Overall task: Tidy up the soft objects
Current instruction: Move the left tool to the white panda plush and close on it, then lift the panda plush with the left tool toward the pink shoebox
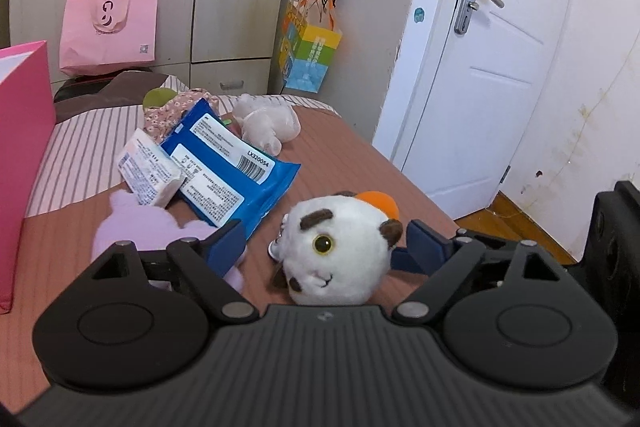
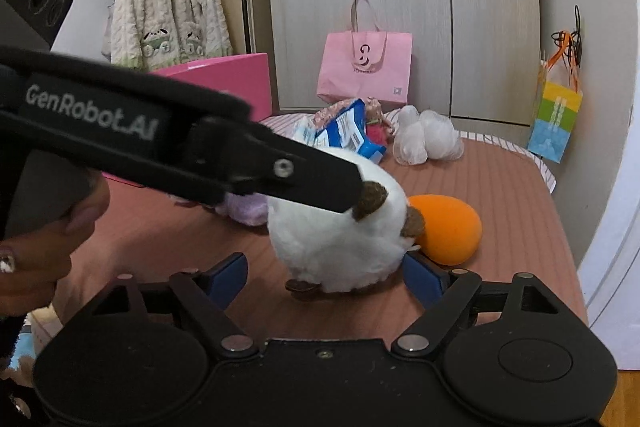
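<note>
A white plush cat head [image 1: 338,251] with brown ears and a yellow eye lies on the bed, an orange soft ball [image 1: 378,203] just behind it. My left gripper [image 1: 324,243] is open, its blue pads on either side of the plush without squeezing it. In the right wrist view the same plush [image 2: 336,239] sits between my open right gripper's [image 2: 324,275] blue pads, with the orange ball [image 2: 448,233] to its right. The left gripper's black body crosses that view above the plush. A purple plush [image 1: 140,227] lies at the left.
A blue wipes pack [image 1: 230,163] and a white tissue pack [image 1: 150,167] lie further back, with a floral pouch [image 1: 168,113] and a pale plush [image 1: 266,125]. A pink box [image 1: 24,155] stands at the left. Wardrobe, pink bag [image 1: 108,27] and white door [image 1: 488,59] stand beyond.
</note>
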`<control>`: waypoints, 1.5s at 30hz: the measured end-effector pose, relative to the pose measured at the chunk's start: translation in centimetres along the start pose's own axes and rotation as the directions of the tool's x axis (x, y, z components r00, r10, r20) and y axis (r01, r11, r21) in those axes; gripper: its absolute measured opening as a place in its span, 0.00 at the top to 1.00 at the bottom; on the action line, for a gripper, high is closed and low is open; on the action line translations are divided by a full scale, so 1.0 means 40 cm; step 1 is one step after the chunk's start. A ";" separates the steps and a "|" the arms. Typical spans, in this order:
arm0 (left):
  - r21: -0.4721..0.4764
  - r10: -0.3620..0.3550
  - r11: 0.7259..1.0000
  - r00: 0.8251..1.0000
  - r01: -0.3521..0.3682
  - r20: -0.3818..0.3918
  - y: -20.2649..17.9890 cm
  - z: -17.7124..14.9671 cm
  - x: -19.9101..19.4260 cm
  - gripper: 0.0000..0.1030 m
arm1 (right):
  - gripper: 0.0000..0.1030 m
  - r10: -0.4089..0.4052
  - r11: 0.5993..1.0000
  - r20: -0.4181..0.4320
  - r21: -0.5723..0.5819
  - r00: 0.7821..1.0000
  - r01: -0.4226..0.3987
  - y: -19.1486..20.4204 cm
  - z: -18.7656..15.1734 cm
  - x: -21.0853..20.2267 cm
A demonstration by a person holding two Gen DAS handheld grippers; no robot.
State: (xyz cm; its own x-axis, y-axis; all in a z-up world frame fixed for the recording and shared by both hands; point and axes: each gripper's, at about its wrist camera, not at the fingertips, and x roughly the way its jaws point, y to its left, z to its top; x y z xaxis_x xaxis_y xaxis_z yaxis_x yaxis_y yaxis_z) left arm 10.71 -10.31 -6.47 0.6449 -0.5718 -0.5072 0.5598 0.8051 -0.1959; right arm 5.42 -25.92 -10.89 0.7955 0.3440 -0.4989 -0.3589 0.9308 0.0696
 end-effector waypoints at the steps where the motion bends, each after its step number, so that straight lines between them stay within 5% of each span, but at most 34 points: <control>1: -0.002 -0.002 1.000 1.000 0.002 -0.001 0.003 -0.001 0.007 0.15 | 0.17 0.005 1.000 0.002 0.004 1.000 -0.005 -0.001 -0.001 0.003; 10: -0.050 -0.046 0.998 0.996 0.042 -0.082 0.017 -0.018 0.046 0.40 | 0.35 -0.009 1.000 0.010 -0.007 1.000 0.009 0.001 -0.007 0.015; 45: -0.033 0.067 0.997 0.996 -0.065 0.064 -0.016 -0.002 -0.061 0.41 | 0.39 -0.008 0.989 0.141 -0.147 0.990 0.029 0.072 0.031 -0.033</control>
State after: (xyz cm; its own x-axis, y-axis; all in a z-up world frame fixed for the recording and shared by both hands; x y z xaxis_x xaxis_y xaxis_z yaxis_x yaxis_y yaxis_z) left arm 8.72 -9.42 -5.19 0.7129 -0.5255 -0.4643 0.4992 0.8453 -0.1903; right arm 3.94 -23.53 -8.98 0.8592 0.3507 -0.3726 -0.4037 0.9120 -0.0725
